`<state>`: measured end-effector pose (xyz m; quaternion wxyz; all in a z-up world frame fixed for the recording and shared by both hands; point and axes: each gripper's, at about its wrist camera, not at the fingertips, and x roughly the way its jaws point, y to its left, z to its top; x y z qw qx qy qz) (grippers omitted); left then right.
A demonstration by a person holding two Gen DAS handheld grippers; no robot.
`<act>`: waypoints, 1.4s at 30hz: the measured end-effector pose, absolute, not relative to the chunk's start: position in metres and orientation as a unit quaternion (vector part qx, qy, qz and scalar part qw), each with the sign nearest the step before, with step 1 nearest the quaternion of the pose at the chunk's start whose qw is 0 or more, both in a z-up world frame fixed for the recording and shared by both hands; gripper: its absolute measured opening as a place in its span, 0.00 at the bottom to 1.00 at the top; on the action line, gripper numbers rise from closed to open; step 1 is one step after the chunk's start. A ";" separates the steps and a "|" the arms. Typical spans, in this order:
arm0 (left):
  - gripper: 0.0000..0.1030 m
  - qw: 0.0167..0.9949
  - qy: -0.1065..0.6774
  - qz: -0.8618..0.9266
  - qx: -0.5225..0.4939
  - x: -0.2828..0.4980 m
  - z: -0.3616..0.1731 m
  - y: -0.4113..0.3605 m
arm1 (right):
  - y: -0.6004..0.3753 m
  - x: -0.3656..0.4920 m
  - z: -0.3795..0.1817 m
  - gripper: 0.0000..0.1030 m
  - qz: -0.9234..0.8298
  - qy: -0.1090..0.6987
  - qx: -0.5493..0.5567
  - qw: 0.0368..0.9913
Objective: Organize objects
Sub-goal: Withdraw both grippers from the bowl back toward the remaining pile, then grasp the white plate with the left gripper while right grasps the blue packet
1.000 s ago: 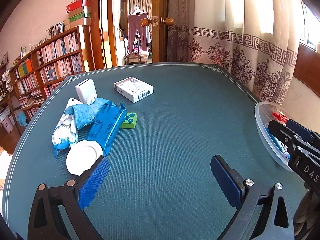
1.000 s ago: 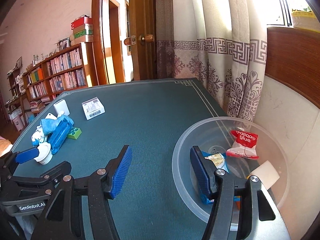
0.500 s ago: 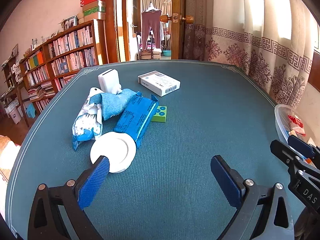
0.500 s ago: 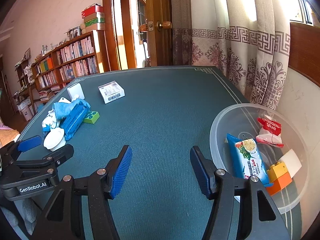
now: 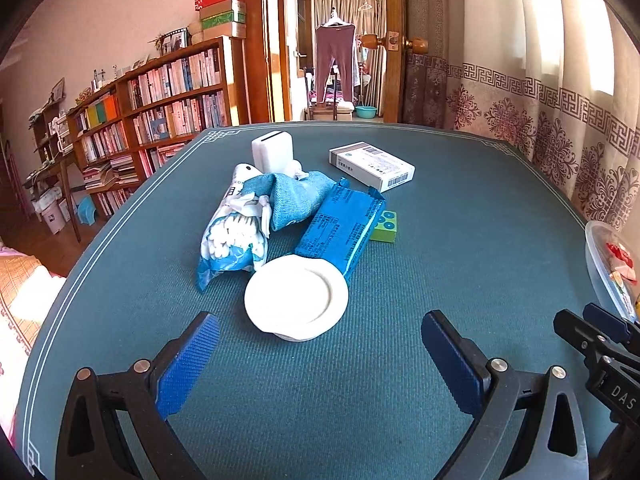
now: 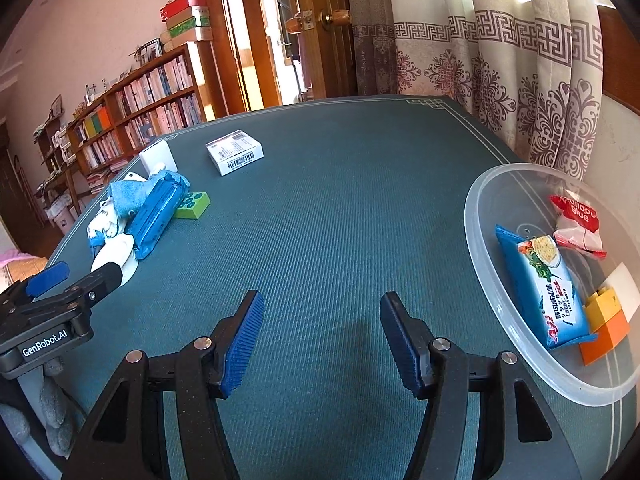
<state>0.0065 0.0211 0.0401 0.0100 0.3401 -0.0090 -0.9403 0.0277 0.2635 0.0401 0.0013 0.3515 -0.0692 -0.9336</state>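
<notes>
1. White round lid [image 5: 296, 300] lies on the green table [image 5: 460, 220], touching the near end of the blue packet [image 5: 342, 228] in the pile.
2. Left gripper [image 5: 318, 354] hangs just short of the lid, jaws wide apart, empty.
3. Right gripper [image 6: 320, 340] is also spread and empty, well apart from the lid, beside the clear bowl [image 6: 486, 276].
4. Beyond the lid: cotton swab bag [image 5: 234, 236], green block [image 5: 384, 224], white box [image 5: 372, 166].
</notes>
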 end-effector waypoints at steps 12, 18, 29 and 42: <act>1.00 0.050 0.034 -0.930 0.363 0.007 0.030 -0.023 | 0.268 0.028 0.039 0.60 -0.932 -0.088 0.350 0.001; 1.00 0.039 0.042 -0.923 0.381 -0.001 0.028 -0.021 | 0.267 0.028 0.038 0.60 -0.932 -0.086 0.351 0.003; 1.00 0.009 0.021 -0.912 0.410 -0.039 0.027 -0.001 | 0.264 0.028 0.037 0.60 -0.933 -0.090 0.350 0.006; 0.67 -0.013 0.042 -0.908 0.416 -0.048 0.021 -0.007 | 0.264 0.029 0.037 0.60 -0.932 -0.089 0.351 0.005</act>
